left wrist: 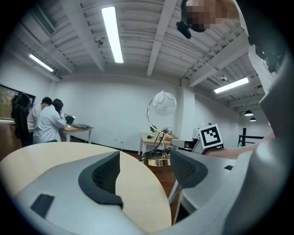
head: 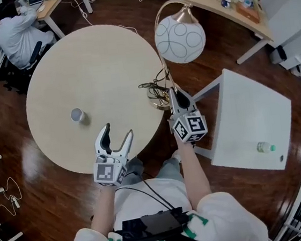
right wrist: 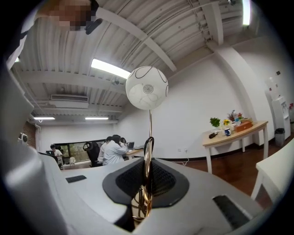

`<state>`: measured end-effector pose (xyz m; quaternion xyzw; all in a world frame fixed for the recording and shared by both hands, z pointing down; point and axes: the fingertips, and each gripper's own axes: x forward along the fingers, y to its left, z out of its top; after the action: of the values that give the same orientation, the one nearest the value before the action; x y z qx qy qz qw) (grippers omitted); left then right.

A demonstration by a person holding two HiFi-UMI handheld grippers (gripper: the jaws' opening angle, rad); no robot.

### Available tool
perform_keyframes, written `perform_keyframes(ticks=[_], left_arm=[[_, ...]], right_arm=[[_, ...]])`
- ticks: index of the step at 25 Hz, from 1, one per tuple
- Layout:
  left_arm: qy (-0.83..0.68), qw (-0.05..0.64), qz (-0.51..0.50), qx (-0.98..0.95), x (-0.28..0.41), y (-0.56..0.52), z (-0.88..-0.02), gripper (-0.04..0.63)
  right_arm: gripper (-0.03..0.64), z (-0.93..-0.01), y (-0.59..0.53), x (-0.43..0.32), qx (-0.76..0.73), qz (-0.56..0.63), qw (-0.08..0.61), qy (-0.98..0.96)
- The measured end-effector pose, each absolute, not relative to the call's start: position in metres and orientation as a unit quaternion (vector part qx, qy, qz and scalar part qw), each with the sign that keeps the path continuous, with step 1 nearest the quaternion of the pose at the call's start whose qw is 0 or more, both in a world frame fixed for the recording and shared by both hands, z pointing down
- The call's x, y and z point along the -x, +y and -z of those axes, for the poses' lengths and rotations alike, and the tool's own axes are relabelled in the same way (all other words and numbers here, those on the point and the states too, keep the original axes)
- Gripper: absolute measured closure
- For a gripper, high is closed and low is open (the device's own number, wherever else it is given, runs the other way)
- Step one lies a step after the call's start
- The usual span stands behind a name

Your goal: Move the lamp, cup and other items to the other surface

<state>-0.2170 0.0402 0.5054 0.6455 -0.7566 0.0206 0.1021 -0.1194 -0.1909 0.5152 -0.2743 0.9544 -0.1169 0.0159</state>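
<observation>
The lamp has a white globe point(head: 180, 38) on a curved gold stem, and its gold base point(head: 162, 101) with a bundled black cable hangs at the right rim of the round wooden table point(head: 96, 69). My right gripper point(head: 175, 94) is shut on the stem point(right wrist: 148, 156), with the globe point(right wrist: 147, 88) straight above the jaws. A small grey cup point(head: 77, 115) stands on the round table's near left. My left gripper point(head: 116, 133) is open and empty over the table's near edge; from it I see the lamp base point(left wrist: 161, 161) ahead.
A white square table point(head: 252, 111) stands to the right with a clear bottle point(head: 265, 147) lying near its front edge. People sit at a desk point(head: 45, 5) at the far left. A wooden desk point(head: 223, 3) with plants is at the back right.
</observation>
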Motion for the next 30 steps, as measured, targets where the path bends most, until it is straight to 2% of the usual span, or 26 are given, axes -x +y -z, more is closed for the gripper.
perform_keyframes(ticks=[8, 16, 21, 30], left_arm=[[-0.801, 0.122, -0.014, -0.586, 0.299, 0.096, -0.5, 0.261], [-0.816, 0.151, -0.023, -0.558, 0.359, 0.134, -0.534, 0.261], [-0.815, 0.167, -0.026, -0.555, 0.375, 0.146, -0.548, 0.261], [-0.817, 0.179, -0.017, -0.548, 0.378, 0.153, -0.559, 0.261]], right_arm=[[0.578, -0.551, -0.144, 0.267, 0.194, 0.153, 0.004, 0.969], [0.578, -0.607, -0.12, 0.368, 0.154, 0.154, -0.02, 0.976], [0.578, -0.638, -0.1, 0.396, 0.138, 0.163, -0.04, 0.976], [0.577, -0.659, -0.077, 0.394, 0.115, 0.146, -0.059, 0.981]])
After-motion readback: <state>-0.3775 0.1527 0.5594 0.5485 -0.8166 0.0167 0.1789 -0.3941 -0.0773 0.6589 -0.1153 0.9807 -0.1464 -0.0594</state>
